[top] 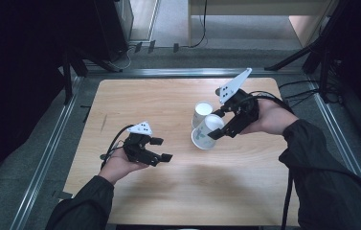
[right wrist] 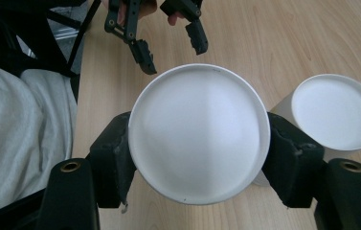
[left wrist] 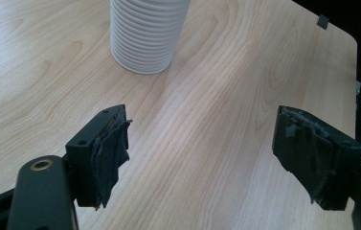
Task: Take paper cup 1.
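Both pads of my right gripper [right wrist: 199,165] are squeezing a white paper cup [right wrist: 198,134], bottom toward me, tilted just above the wooden table [top: 168,100]. Beside it, a stack of white cups [top: 201,113] is standing upside down. Farther off, my left gripper [right wrist: 168,40] is hovering, spread wide, grasping nothing.

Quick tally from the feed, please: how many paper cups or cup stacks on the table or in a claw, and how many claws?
Lone white paper cups: 1, clamped in the right claw (cup)
Stacks of upside-down white cups: 1
Claws: 2, the left claw open
Total: 4
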`<state>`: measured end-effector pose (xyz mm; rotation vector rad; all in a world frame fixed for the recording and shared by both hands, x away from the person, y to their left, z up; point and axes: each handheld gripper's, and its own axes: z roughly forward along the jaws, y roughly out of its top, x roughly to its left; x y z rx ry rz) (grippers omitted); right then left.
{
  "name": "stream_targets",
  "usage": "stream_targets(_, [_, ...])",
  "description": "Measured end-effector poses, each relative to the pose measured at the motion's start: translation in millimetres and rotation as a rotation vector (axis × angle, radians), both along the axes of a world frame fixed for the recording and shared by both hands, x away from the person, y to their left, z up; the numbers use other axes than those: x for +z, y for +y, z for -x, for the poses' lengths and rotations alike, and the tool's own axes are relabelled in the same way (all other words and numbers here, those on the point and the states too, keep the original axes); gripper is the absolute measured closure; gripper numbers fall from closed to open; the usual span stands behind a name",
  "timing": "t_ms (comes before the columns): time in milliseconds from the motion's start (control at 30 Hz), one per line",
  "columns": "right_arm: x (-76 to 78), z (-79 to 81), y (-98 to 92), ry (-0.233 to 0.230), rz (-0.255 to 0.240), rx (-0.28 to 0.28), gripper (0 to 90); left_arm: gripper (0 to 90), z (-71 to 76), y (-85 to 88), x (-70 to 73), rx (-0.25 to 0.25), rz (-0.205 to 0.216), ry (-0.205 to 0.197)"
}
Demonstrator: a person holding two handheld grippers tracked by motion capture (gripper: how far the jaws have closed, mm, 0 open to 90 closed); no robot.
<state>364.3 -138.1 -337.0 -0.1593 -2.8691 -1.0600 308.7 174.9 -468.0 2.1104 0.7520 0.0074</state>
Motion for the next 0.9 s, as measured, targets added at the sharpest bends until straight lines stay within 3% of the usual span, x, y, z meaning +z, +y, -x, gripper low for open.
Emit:
stream_targets(400, [-36.7, 9.3, -6.1, 0.031, -0.105, -0.012, 34.8, 15.3, 1.9, -2.0, 2.2, -0.022, -0.008, -0.016])
stream_targets(900, [-79.2, 15.3, -10.7, 0.079, -0.221, -0.058, 34.8, 14.6, 4.3, -5.0, 4.9, -0.07, 0.037, -0.029])
